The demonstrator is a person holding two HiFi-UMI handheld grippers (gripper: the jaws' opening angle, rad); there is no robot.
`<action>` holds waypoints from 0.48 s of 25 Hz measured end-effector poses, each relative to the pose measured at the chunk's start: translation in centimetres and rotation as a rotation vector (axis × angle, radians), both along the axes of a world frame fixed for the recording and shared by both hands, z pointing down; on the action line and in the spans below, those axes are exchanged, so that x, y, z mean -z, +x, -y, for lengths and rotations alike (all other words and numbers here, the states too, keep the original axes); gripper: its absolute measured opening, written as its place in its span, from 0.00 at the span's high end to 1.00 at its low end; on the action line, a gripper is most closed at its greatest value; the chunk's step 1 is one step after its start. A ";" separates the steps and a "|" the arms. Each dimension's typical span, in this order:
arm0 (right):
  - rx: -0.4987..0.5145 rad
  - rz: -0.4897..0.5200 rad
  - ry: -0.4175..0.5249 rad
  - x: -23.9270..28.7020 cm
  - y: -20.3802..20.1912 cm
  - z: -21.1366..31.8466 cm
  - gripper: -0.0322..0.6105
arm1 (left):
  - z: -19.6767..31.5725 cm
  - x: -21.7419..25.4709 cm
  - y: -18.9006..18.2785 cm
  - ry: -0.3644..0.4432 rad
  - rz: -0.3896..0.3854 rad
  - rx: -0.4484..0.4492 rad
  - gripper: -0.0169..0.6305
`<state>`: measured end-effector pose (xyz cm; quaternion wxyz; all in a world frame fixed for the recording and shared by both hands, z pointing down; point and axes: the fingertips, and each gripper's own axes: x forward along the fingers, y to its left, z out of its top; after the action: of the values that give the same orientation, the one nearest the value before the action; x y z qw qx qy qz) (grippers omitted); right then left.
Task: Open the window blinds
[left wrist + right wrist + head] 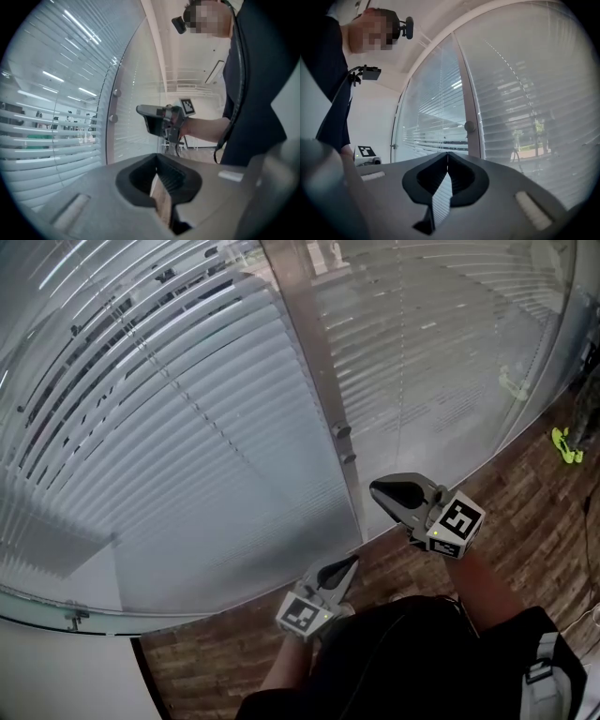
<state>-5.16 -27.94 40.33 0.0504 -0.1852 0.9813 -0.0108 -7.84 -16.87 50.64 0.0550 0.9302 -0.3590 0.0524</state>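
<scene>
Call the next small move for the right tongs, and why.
Probably open the right tongs and ease them toward the lower knob on the post. They are shut on nothing, short of the post, and the blinds appear to sit behind glass, so that knob looks like a likely control.

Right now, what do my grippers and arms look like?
Both the left gripper and right gripper are grey with black jaw linings. Each carries a white cube with black square markers and a small green light. The person wears a dark top.
</scene>
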 end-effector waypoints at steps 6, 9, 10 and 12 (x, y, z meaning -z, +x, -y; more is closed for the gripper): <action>0.060 0.016 -0.031 -2.3 1.5 -3.1 0.94 | 0.5 1.0 0.4 -0.002 -0.018 0.013 0.97; 0.091 -0.014 -0.044 -4.4 2.2 -4.7 0.94 | 0.8 1.2 0.3 0.006 -0.028 0.024 0.97; 0.102 -0.017 -0.055 -5.2 2.5 -5.2 0.94 | 0.8 1.0 0.4 0.007 -0.027 0.027 0.97; 0.132 -0.025 -0.074 -6.8 3.0 -6.4 0.94 | 0.7 0.5 0.6 0.000 -0.020 0.030 0.97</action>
<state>-2.12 -21.54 47.09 0.0307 -0.1221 0.9909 -0.0478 -7.22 -17.54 50.18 0.0593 0.9253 -0.3721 0.0422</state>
